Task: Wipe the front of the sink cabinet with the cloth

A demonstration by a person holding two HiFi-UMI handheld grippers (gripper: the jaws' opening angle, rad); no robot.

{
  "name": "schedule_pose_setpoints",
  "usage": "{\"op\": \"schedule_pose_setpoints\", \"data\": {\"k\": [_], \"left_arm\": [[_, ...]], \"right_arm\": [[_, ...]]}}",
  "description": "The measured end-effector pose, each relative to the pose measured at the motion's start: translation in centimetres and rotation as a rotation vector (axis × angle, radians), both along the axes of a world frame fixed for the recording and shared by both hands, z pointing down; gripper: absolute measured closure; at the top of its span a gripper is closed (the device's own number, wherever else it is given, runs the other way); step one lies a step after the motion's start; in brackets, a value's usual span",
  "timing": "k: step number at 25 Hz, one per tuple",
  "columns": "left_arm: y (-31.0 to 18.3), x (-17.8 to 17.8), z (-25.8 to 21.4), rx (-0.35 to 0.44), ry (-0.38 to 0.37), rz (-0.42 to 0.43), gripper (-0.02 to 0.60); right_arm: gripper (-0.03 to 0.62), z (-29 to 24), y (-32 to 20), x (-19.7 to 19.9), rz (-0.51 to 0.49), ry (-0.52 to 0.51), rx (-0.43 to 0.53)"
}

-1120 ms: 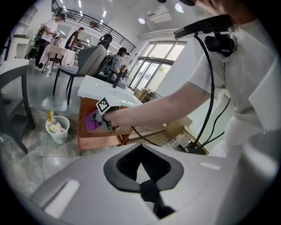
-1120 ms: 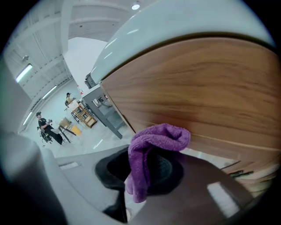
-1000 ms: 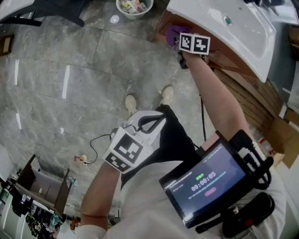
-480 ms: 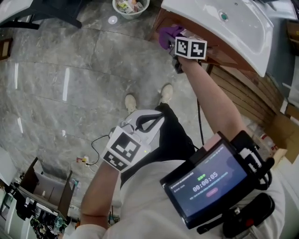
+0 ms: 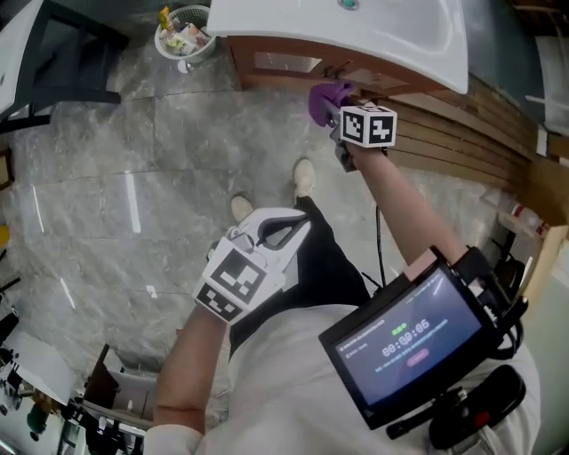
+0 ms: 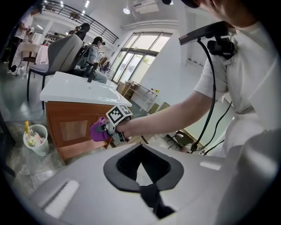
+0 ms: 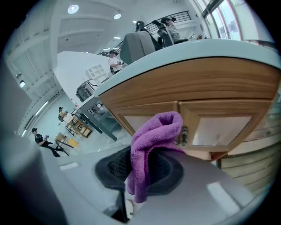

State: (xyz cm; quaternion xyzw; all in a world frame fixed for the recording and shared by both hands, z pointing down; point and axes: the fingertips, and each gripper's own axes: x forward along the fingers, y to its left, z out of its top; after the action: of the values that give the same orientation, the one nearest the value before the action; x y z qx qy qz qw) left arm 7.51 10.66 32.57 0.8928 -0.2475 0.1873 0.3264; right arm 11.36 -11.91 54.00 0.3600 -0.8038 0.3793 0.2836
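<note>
The right gripper pinches the purple cloth close by the door fronts of the wooden sink cabinet, just under the white sink, while the left gripper has its jaws closed on nothing.

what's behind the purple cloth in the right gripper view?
The sink cabinet front: two wooden door panels, with a small metal handle peeking out just right of the purple cloth. The cloth hides most of the gap between the doors.
</note>
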Motion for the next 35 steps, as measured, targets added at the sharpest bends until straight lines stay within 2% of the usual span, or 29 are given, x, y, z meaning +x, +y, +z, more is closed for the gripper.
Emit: {"op": "schedule_pose_setpoints", "data": {"k": [11,15,18,23,29,35], "left_arm": [[-3.9,9.4,0.1,-0.002,0.002,0.170,0.577],[-5.6,11.4,0.3,-0.005,-0.001,0.187,0.577],[-6.9,12.2,0.5,-0.005,-0.010,0.181,0.577],[-8.6,12.5,1.0,-0.011,-0.022,0.144,0.577],[-9.4,12.9,1.5,-0.016,-0.021,0.105,0.577],[-9.6,13.0,1.7,-0.017,-0.014,0.077,0.577]], "right_arm": [[0.522,2.0,-4.1,21.9,0.184,0.176,0.022],[0.522,3.2,-6.1,27.8,0.219,0.246,0.009],[0.522,3.9,-7.8,30.7,0.250,0.277,0.005],[0.522,5.2,-9.8,32.1,0.227,0.328,0.004],[0.522,6.3,-10.6,30.5,0.195,0.328,0.000],[0.522,6.1,-10.5,27.5,0.173,0.271,0.001]]}}
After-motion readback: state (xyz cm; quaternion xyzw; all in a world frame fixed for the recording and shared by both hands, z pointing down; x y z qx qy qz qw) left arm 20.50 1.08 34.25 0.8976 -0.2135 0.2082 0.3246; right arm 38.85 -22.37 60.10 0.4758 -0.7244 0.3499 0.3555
